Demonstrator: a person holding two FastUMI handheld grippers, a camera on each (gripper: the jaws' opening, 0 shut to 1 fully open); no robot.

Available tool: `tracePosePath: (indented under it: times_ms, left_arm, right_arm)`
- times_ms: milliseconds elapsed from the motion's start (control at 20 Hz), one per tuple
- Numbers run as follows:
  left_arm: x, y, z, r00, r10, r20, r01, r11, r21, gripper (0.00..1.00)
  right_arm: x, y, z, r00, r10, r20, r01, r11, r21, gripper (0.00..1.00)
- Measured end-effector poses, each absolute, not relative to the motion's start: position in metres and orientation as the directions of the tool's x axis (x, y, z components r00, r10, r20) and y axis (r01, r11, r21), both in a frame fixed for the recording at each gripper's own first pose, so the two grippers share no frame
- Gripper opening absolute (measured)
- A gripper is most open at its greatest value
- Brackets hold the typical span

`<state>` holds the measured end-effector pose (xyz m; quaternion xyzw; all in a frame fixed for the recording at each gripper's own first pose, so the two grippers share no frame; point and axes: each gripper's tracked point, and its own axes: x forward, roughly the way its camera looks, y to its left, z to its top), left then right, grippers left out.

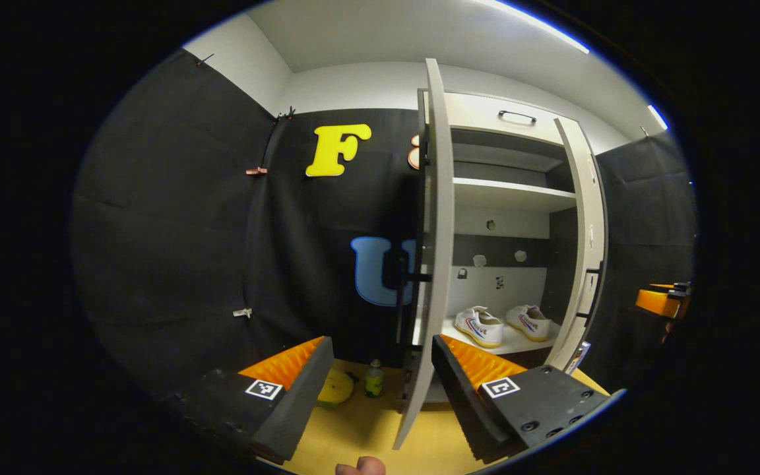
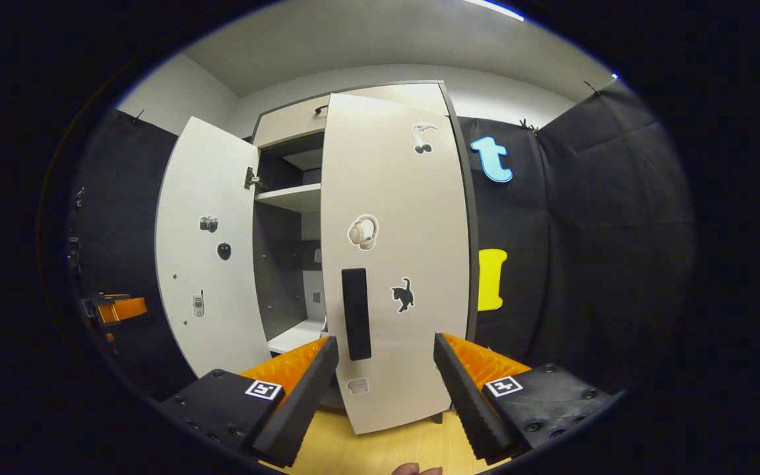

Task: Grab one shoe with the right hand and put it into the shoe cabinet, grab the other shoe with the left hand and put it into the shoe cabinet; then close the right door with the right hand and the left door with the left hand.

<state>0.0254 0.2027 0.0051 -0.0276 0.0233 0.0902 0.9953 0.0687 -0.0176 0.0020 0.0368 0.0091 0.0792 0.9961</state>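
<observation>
In the left gripper view, the left gripper (image 1: 380, 389) hangs before the shoe cabinet (image 1: 512, 119) with its jaws spread wide and nothing between them. Low on the yellow floor (image 1: 367, 429), between the fingers, lie a yellow round object (image 1: 335, 387) and a small bottle (image 1: 373, 379), both close to the booth wall. Just right of them the left door (image 1: 434, 264) stands open, seen almost edge-on, its lower part crossing in front of the right finger. Past it, the cabinet's inside shows an upper shelf (image 1: 512, 191) and, lower down, a white shelf board (image 1: 518, 342) carrying two white shoes side by side: the left shoe (image 1: 479, 326) nearer the left door and the right shoe (image 1: 529, 321) nearer the right door (image 1: 584, 251), which is also swung open. At the far right edge, the right gripper (image 1: 664, 300) shows in part.

In the right gripper view, the left gripper (image 2: 116, 308) appears far left, beside the open left door (image 2: 212, 251), whose inner face bears small stickers. Then comes the dark cabinet interior with a shelf (image 2: 291, 196). The right door (image 2: 396, 264) fills the middle, partly closed across the opening, with a dark handle (image 2: 356, 313) and stickers on its face. The right gripper (image 2: 385, 389) sits just before this door, jaws spread apart, the handle's lower end showing between the fingers; I cannot tell whether either finger touches the door.
</observation>
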Motion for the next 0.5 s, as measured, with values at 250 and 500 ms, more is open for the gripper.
tracePosePath:
  times_ms: [250, 500]
  left_arm:
    - [0.058, 0.234, -0.006, 0.977, 0.205, -0.061, -0.208, 0.977, -0.047, 0.94]
    - [0.089, 0.254, -0.027, 0.973, 0.209, -0.101, -0.216, 0.974, -0.064, 0.94]
  right_arm:
    - [0.063, -0.022, 0.002, 0.99, 0.14, -0.015, -0.139, 0.989, 0.049, 0.95]
    - [0.065, -0.026, 0.003, 0.992, 0.123, -0.019, -0.122, 0.991, 0.053, 0.96]
